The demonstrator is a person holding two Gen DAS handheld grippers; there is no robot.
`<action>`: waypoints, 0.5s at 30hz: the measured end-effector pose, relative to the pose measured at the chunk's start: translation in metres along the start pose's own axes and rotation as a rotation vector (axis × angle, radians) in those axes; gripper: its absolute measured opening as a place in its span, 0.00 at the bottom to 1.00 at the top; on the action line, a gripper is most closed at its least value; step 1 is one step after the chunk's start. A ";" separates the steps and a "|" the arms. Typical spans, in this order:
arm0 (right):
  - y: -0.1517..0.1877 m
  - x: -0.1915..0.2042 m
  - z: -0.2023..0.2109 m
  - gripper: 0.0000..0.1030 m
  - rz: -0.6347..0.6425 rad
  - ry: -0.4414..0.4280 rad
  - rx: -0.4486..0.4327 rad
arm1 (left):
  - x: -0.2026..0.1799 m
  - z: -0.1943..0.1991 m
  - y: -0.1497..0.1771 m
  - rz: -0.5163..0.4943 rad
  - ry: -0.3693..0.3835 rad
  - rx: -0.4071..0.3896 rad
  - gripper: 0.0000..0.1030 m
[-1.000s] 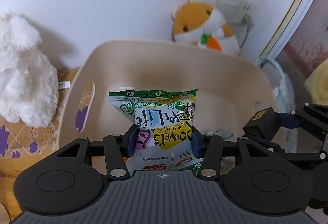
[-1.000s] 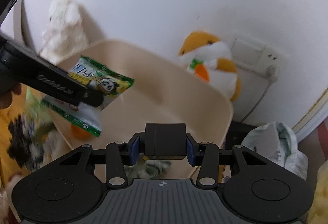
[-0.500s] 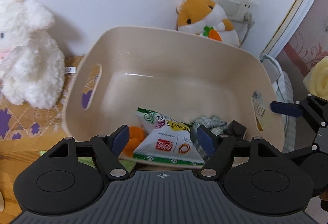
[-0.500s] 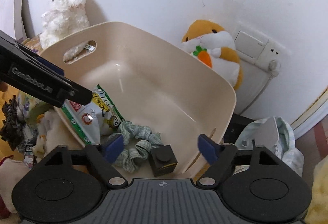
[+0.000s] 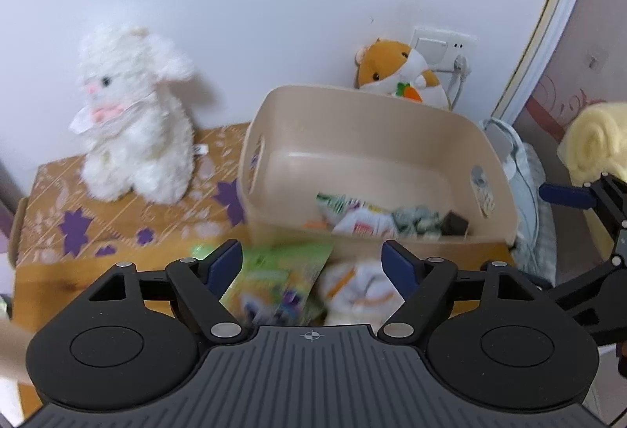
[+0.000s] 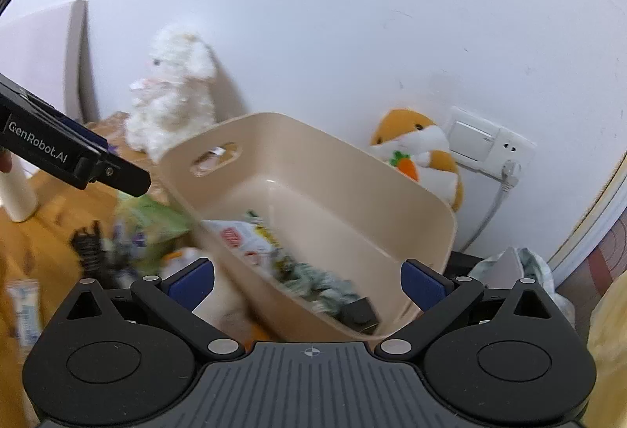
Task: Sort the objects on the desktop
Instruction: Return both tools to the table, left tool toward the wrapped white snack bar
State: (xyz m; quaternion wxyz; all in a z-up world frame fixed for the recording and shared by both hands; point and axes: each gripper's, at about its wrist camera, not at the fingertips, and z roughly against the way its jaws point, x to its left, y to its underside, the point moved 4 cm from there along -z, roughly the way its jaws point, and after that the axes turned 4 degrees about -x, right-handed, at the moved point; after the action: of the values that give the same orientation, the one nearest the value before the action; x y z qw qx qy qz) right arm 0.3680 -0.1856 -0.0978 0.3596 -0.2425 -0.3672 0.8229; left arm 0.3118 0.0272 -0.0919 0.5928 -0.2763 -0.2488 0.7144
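Observation:
A beige bin [image 5: 352, 106] [image 6: 313, 130] holds a white snack bag [image 5: 360, 222] [image 6: 243, 236], a green checked scrunchie [image 5: 415, 218] [image 6: 325, 283] and a black cube [image 5: 456, 224] [image 6: 358, 312]. My left gripper [image 5: 311, 259] hangs in front of the bin over a green packet [image 5: 282, 271] and a white-and-orange soft toy [image 5: 360, 287]. Its jaws are opening and the pads touch nothing. My right gripper [image 6: 307, 273] hovers at the bin's near right corner, jaws opening wide, nothing gripped.
A white bunny plush [image 5: 133, 130] sits left of the bin on a patterned cloth [image 5: 117, 216]. A hamster plush [image 5: 399, 75] leans on the wall behind it by a socket [image 5: 446, 51]. A black clip [image 6: 88, 243] and a white cylinder [image 6: 17, 193] lie further left.
The left gripper let the snack bag fall into the bin and the right let go of the black cube. Both have since drawn back and up, jaws spread.

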 end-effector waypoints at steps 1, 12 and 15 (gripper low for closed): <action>0.001 0.006 0.004 1.00 0.001 -0.005 -0.002 | 0.005 0.006 0.007 -0.006 -0.002 0.006 0.77; 0.037 0.063 0.023 1.00 0.010 -0.011 0.043 | 0.064 0.050 0.080 0.006 -0.017 0.063 0.77; 0.045 0.074 0.026 1.00 0.000 -0.017 0.056 | 0.075 0.054 0.100 0.013 -0.029 0.109 0.77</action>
State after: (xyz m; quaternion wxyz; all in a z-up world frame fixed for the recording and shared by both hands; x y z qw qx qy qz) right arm 0.2863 -0.1615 -0.1271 0.3630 -0.2253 -0.3469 0.8350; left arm 0.1928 0.0822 -0.1292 0.5987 -0.2347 -0.2162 0.7347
